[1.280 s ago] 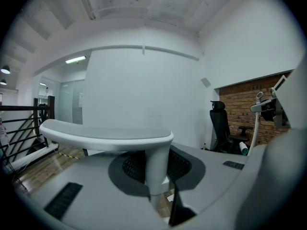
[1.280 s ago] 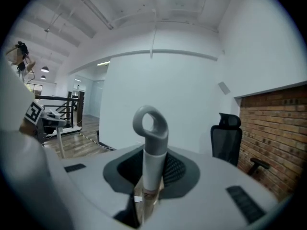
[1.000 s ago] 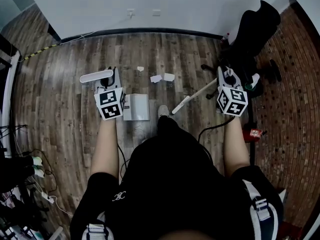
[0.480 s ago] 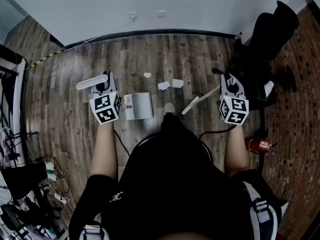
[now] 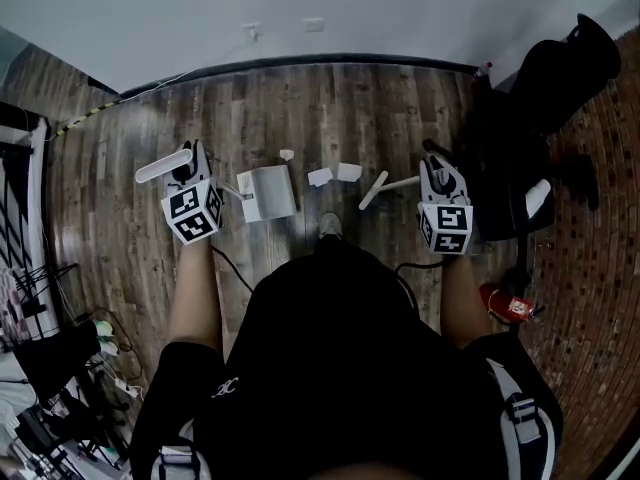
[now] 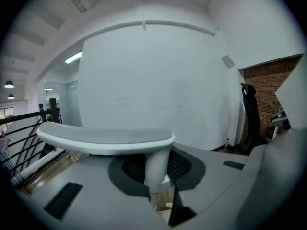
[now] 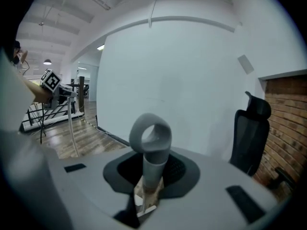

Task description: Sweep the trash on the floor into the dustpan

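In the head view my left gripper is shut on the stem of the white dustpan handle. The grey dustpan rests on the wood floor just right of it. In the left gripper view the handle's flat crossbar sits above the jaws of the left gripper. My right gripper is shut on the broom handle, whose loop end stands up between the jaws. The white broom head lies on the floor right of two white paper scraps. A smaller scrap lies farther back.
A black office chair stands at the right by the brick-patterned floor. A red object lies near my right arm. A white wall runs along the back. Cables and gear crowd the left edge. My shoe is below the scraps.
Both grippers have moved forward. The dustpan and the broom head now lie level with the paper scraps, on either side, instead of well behind them.
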`<state>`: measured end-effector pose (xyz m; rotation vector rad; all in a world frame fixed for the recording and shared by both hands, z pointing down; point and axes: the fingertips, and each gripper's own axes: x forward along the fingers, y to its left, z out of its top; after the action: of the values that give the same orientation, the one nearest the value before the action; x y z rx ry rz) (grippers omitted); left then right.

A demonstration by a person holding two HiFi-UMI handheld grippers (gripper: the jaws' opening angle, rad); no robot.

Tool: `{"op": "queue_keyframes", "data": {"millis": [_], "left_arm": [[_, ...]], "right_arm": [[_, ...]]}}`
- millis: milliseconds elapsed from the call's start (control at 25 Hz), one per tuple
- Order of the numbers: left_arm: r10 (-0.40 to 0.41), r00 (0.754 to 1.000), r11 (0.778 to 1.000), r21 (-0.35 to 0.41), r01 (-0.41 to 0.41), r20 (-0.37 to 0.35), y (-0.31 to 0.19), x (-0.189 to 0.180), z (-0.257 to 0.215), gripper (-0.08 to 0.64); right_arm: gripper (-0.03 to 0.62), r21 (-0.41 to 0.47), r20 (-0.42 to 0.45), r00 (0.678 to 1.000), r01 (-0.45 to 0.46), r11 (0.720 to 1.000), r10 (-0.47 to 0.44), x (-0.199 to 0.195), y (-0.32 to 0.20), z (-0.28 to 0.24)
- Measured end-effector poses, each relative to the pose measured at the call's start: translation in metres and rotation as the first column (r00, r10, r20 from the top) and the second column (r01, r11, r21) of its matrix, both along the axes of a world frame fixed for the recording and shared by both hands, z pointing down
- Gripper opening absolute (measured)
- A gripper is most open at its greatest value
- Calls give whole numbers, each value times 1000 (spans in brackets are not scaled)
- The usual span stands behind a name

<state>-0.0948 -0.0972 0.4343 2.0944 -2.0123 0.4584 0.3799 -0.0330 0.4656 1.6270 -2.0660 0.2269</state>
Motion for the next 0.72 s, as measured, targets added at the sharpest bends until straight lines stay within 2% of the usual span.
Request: {"op": "queue_keyframes", "data": {"millis": [120,280,720], "left_arm": [[-11,1000,1000,7,11,23,-28,3,0,69],[21,998,1000,14,-22,54,-64,7,-1,68],[80,993,997,-26,-78,85,-147,-20,30,67]], "right_arm": [[72,-12,-16,999,36,999,-36,5,-26,9],[72,-8,-27,996,80,997,-81,3,-60,15],[71,19,-29,995,98,995,-98,-47,-115,21]]}}
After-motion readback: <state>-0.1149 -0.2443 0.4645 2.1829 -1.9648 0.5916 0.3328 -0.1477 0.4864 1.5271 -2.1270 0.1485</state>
